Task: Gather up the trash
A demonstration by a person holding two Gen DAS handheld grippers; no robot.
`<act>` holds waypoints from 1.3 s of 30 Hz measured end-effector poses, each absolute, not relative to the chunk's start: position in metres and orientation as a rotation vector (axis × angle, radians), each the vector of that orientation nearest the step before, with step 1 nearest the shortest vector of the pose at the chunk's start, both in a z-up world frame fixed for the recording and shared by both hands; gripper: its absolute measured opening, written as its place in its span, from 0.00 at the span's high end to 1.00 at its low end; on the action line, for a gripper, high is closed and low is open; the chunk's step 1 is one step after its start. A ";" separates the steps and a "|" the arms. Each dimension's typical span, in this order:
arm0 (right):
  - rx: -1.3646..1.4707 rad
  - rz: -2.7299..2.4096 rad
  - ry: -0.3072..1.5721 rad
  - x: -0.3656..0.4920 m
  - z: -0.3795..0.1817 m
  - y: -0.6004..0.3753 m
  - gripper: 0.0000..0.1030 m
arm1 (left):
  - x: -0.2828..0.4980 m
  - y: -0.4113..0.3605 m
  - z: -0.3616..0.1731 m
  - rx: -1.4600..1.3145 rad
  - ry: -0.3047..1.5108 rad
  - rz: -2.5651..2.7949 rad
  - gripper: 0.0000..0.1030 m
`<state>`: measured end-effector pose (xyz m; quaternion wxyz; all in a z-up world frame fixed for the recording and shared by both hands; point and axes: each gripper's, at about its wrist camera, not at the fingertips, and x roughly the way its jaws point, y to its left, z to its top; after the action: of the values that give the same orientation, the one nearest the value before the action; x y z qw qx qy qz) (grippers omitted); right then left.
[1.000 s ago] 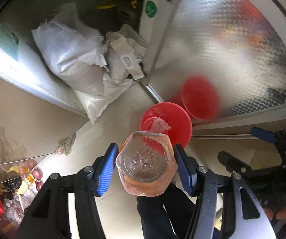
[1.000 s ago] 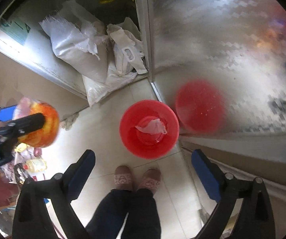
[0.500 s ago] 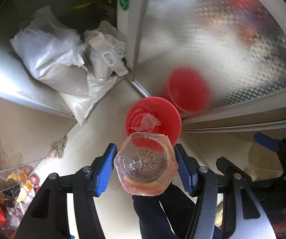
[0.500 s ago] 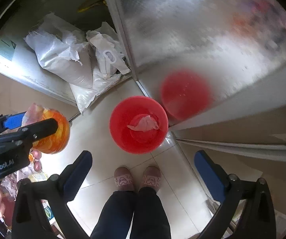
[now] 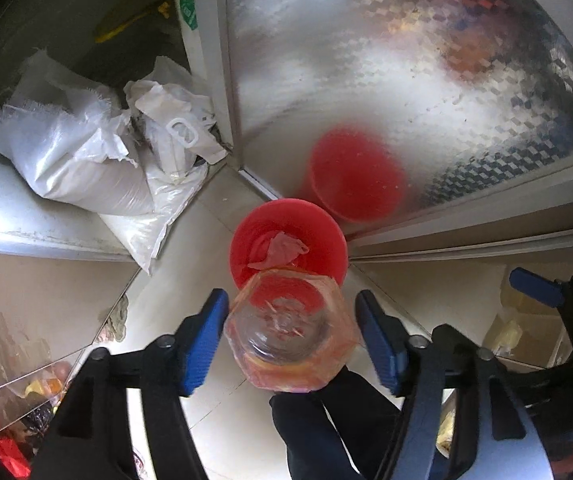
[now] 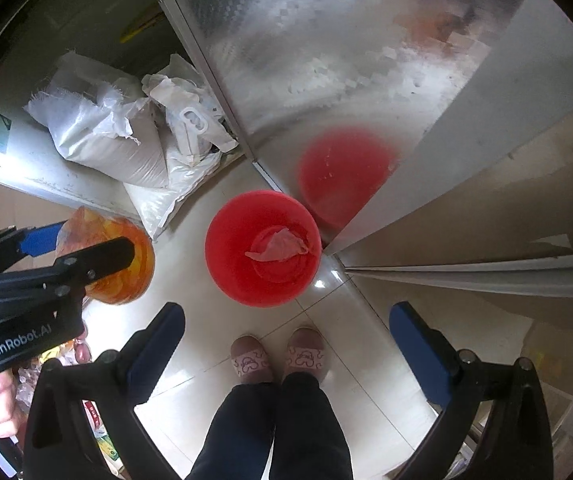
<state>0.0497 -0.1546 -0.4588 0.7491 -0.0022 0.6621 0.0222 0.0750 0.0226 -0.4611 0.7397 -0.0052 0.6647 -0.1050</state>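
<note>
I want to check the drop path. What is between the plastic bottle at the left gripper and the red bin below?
Nothing solid: in the left wrist view the plastic bottle hangs over the red bin rim while the left gripper opens.

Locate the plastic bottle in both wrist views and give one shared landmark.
Left wrist: plastic bottle low centre, between the left gripper's opening jaws, its right pad clear of it.
Right wrist: left edge, mid-height, behind that gripper's finger.
Shared landmark: red bucket on the floor.
</note>
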 end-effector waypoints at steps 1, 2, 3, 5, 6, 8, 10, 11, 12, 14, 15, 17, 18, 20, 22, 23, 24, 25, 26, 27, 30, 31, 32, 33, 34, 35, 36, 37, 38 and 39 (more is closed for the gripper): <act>-0.002 0.042 1.447 0.049 -0.459 -0.155 0.01 | 0.076 0.023 -0.461 -0.014 1.458 -0.233 0.32; 0.000 0.039 1.450 0.048 -0.459 -0.155 0.01 | 0.077 0.024 -0.460 -0.014 1.458 -0.229 0.31; 0.002 0.041 1.454 0.048 -0.460 -0.156 0.01 | 0.078 0.024 -0.460 -0.014 1.460 -0.235 0.31; 0.001 0.039 1.459 0.048 -0.461 -0.156 0.01 | 0.078 0.024 -0.460 -0.006 1.461 -0.256 0.31; 0.001 0.040 1.459 0.048 -0.461 -0.156 0.01 | 0.078 0.025 -0.461 0.000 1.458 -0.254 0.31; -0.002 0.043 1.461 0.048 -0.461 -0.156 0.01 | 0.077 0.028 -0.460 -0.005 1.458 -0.245 0.31; -0.002 0.046 1.462 0.048 -0.460 -0.155 0.01 | 0.076 0.032 -0.456 -0.020 1.455 -0.234 0.31; 0.003 0.049 1.458 0.048 -0.459 -0.155 0.01 | 0.074 0.035 -0.453 -0.020 1.450 -0.229 0.31; 0.014 0.051 1.451 0.048 -0.456 -0.154 0.01 | 0.072 0.038 -0.447 -0.015 1.439 -0.219 0.31; 0.032 0.056 1.437 0.048 -0.448 -0.151 0.01 | 0.067 0.045 -0.433 -0.001 1.416 -0.206 0.31; 0.035 0.068 1.430 0.047 -0.444 -0.148 0.01 | 0.065 0.048 -0.427 0.004 1.409 -0.203 0.29; 0.027 0.087 1.413 0.047 -0.432 -0.140 0.01 | 0.058 0.055 -0.412 0.021 1.397 -0.186 0.25; 0.021 0.099 1.408 0.047 -0.426 -0.135 0.01 | 0.055 0.061 -0.402 0.022 1.384 -0.165 0.24; 0.012 0.125 1.398 0.045 -0.411 -0.125 0.01 | 0.048 0.074 -0.381 0.013 1.364 -0.130 0.20; 0.002 0.156 1.389 0.043 -0.394 -0.115 0.01 | 0.042 0.085 -0.362 0.006 1.345 -0.106 0.18; -0.009 0.170 1.380 0.042 -0.382 -0.109 0.01 | 0.038 0.091 -0.349 0.001 1.327 -0.103 0.17; -0.020 0.181 1.370 0.041 -0.373 -0.105 0.01 | 0.036 0.096 -0.338 -0.005 1.313 -0.100 0.17; -0.030 0.191 1.360 0.040 -0.360 -0.100 0.01 | 0.034 0.101 -0.326 -0.010 1.300 -0.095 0.15; -0.039 0.196 1.353 0.039 -0.348 -0.097 0.01 | 0.033 0.106 -0.313 -0.016 1.289 -0.088 0.14; -0.044 0.196 1.345 0.038 -0.337 -0.094 0.01 | 0.032 0.110 -0.303 -0.017 1.280 -0.083 0.13; -0.022 0.200 1.308 0.037 -0.296 -0.091 0.01 | 0.030 0.118 -0.266 0.005 1.245 -0.075 0.06; -0.023 0.197 1.294 0.038 -0.284 -0.090 0.01 | 0.030 0.119 -0.254 0.011 1.235 -0.078 0.03; -0.022 0.193 1.275 0.038 -0.270 -0.090 0.01 | 0.029 0.120 -0.243 0.009 1.224 -0.087 0.00; -0.013 0.190 1.249 0.039 -0.254 -0.092 0.01 | 0.029 0.121 -0.227 0.001 1.207 -0.098 0.00; -0.010 0.180 1.219 0.039 -0.240 -0.093 0.01 | 0.029 0.122 -0.215 -0.006 1.189 -0.102 0.00; -0.016 0.162 1.180 0.040 -0.223 -0.096 0.01 | 0.029 0.122 -0.200 -0.014 1.168 -0.107 0.00; -0.025 0.154 1.152 0.040 -0.210 -0.096 0.01 | 0.029 0.122 -0.189 -0.022 1.148 -0.121 0.00; -0.031 0.154 1.118 0.041 -0.195 -0.098 0.01 | 0.030 0.121 -0.178 -0.029 1.132 -0.135 0.00; -0.046 0.149 1.090 0.040 -0.183 -0.097 0.01 | 0.032 0.119 -0.168 -0.029 1.119 -0.140 0.00; -0.060 0.148 1.063 0.039 -0.171 -0.098 0.01 | 0.034 0.116 -0.156 -0.023 1.101 -0.147 0.00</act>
<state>0.0386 -0.0978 -0.1712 0.8591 -0.0287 0.5061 0.0707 0.0341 0.1158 -0.1565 0.8496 -0.0110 0.5226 -0.0699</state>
